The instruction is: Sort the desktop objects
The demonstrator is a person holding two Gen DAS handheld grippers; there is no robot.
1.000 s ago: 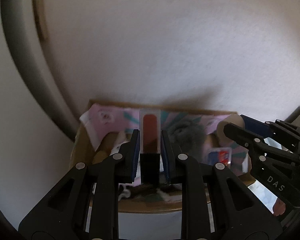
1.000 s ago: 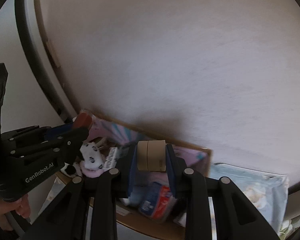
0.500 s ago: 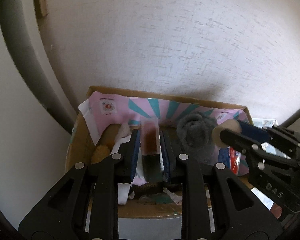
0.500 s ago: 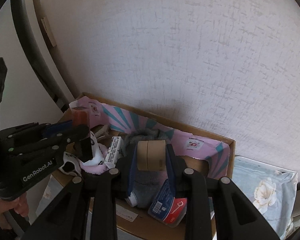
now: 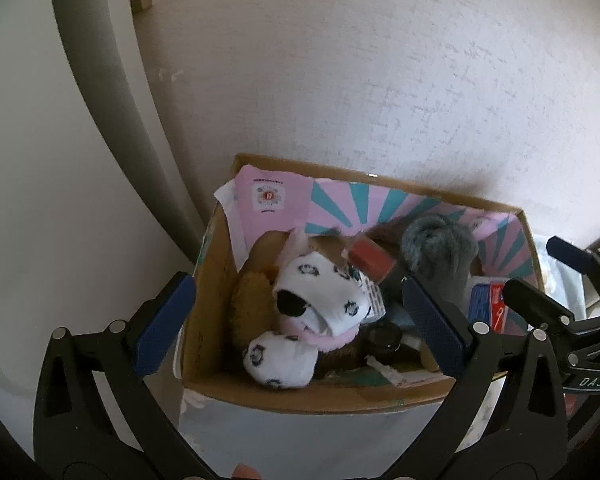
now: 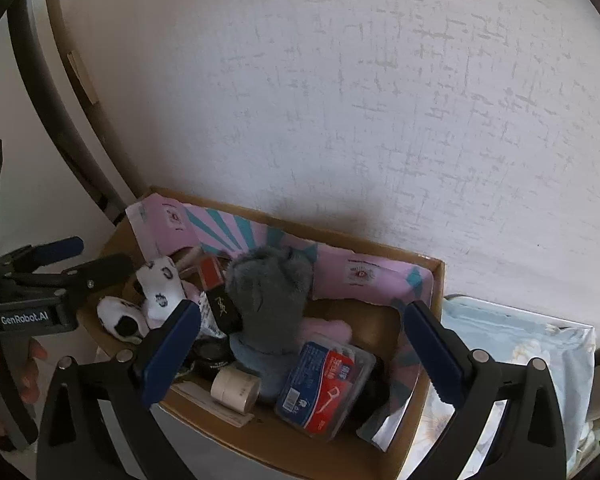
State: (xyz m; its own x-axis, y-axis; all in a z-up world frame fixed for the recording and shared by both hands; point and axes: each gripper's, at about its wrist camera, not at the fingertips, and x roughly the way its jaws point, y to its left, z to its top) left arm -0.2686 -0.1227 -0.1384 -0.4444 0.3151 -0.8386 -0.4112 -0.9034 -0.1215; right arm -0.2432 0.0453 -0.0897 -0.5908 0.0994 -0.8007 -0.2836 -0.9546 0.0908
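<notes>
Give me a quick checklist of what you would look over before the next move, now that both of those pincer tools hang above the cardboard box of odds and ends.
1. Left gripper empty: ok, its jaws are opening with nothing between the pads.
2. Right gripper empty: ok, its jaws are opening too, nothing pinched.
3. Red lipstick with the black base in the brown cardboard box: ok, it lies among the items.
4. Beige roll of tape in the box: ok, near the front wall.
5. The two grippers apart from each other: ok, a gap shows.
6. Desk items left to sort: cannot tell, none in view.
</notes>
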